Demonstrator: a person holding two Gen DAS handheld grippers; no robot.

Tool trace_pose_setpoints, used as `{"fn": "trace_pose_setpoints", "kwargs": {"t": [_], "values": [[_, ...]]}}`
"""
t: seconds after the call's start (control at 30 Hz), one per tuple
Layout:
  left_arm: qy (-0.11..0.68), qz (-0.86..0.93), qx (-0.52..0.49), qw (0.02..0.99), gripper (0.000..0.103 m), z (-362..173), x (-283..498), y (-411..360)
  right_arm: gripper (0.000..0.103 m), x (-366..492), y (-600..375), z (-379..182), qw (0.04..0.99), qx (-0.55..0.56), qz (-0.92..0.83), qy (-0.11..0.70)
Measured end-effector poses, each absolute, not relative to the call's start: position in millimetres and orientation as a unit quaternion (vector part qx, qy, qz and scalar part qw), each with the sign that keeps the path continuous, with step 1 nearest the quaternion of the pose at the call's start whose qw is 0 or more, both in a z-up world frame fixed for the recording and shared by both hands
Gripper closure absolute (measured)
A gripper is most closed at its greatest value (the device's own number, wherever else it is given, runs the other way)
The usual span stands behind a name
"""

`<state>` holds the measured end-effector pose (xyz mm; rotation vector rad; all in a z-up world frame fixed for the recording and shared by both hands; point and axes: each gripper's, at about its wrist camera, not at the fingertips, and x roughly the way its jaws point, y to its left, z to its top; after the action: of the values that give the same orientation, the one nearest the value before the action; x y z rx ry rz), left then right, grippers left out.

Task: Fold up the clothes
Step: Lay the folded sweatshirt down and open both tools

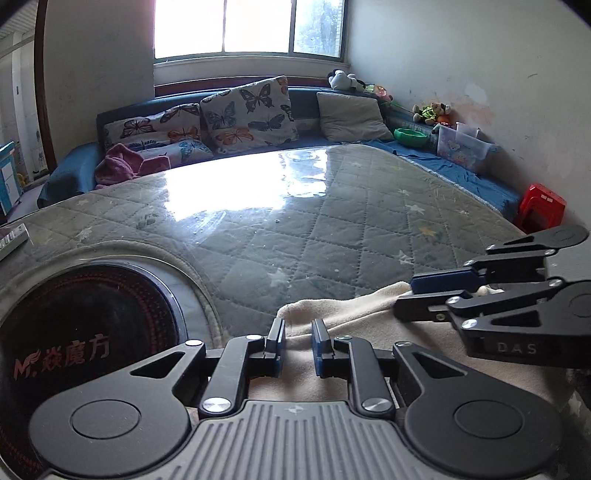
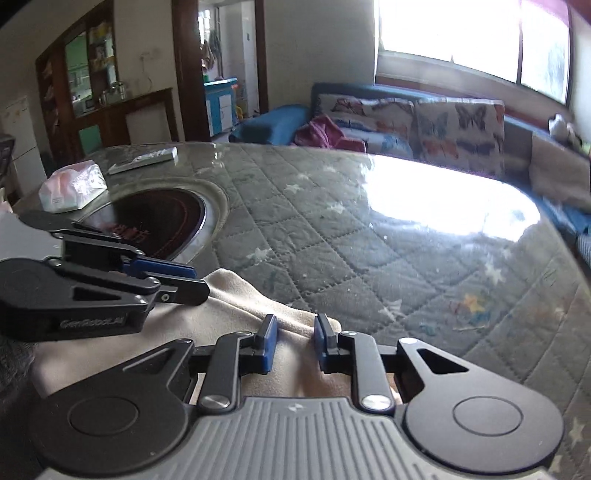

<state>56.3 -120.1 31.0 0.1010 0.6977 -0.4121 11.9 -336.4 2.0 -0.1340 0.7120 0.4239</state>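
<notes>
At the near edge of the table (image 1: 332, 221), the left claw (image 1: 298, 345) sits over a cream cloth (image 1: 343, 314). Its two blue fingers (image 1: 277, 347) are apart, with the cloth running under the gap between them. The right claw (image 2: 295, 343) is just beside it on the same cloth (image 2: 236, 295). Its fingers (image 2: 267, 343) are apart too, and a bump of cloth shows between them. Each claw shows up in the other's view, the right one (image 1: 424, 291) turned on its side with the cloth edge close to its tips. I cannot tell if those tips pinch it. The cloth lies bunched at the table's near edge, with its far end on the table. The table has a gray quilted cover with stars, under a shiny clear top. A round black cooker (image 1: 85, 332) is set into the table to the left. Past it lie a tissue pack (image 2: 72, 190) and a remote (image 2: 144, 159). Behind the table is a blue sofa (image 1: 303, 103) with butterfly pillows (image 1: 247, 114), a pink cloth (image 1: 122, 166), soft toys (image 1: 432, 110) and a red stool (image 1: 541, 210). A bright window (image 1: 251, 26) is above the sofa.
</notes>
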Motion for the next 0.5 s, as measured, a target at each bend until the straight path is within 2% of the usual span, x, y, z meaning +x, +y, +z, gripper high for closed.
{"fn": "trace_pose_setpoints", "kwargs": {"t": [0.17, 0.43, 0.5], "values": [[0.337, -0.196, 0.054, 0.919, 0.085, 30, 54, -123, 0.083, -22, -343, 16, 0.920, -0.072, 0.219, 0.317], [0.337, -0.192, 0.053, 0.920, 0.085, 30, 53, -124, 0.083, -61, -368, 13, 0.922, -0.078, 0.202, 0.321], [0.334, -0.192, 0.053, 0.921, 0.085, 30, 52, -124, 0.083, -67, -388, 16, 0.926, -0.041, 0.191, 0.324]]}}
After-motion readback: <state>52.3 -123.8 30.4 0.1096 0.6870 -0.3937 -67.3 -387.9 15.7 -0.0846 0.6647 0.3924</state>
